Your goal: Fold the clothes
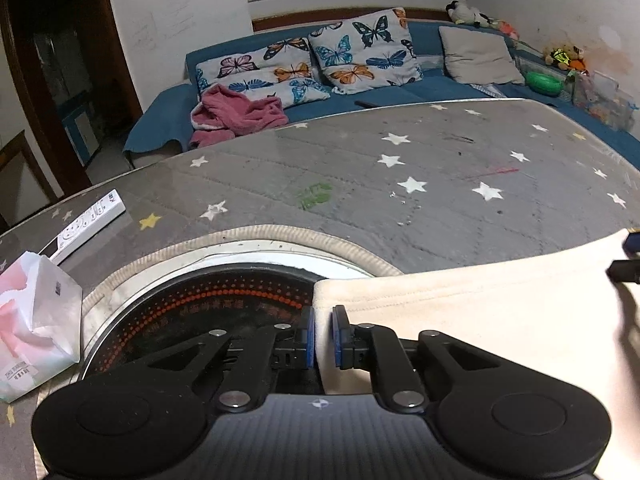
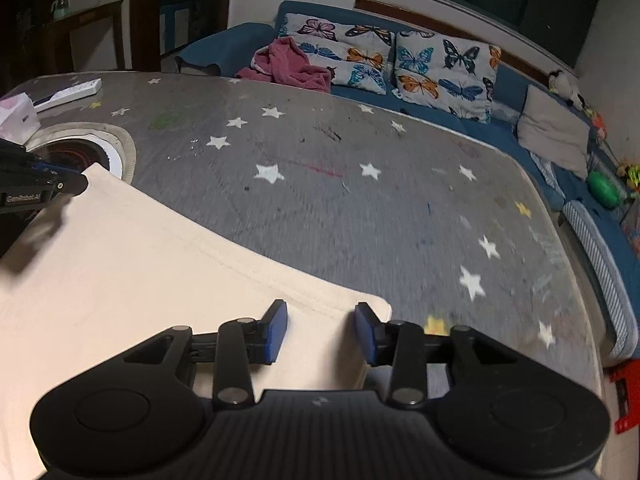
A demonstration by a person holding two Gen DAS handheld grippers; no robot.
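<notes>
The star-printed grey table (image 2: 360, 208) carries a cream garment (image 2: 120, 272), spread flat across its near side with one corner lying over the round black hob (image 1: 208, 312) set into the tabletop. The cloth looks light, thin and limp, so it will likely sag and crease wherever it is unsupported; the stitched hem at its far corners seems the firmest place to pinch. The left gripper (image 1: 323, 338) stands at the garment's left corner with its blue pads narrowed onto the hem edge, apparently clamped on it. The right gripper (image 2: 320, 332) straddles the right corner with its fingers moderately apart, the cloth between them but not pressed. The only container visible is a soft tissue pack (image 1: 34, 320) beside the hob, a tissue poking from its top.
</notes>
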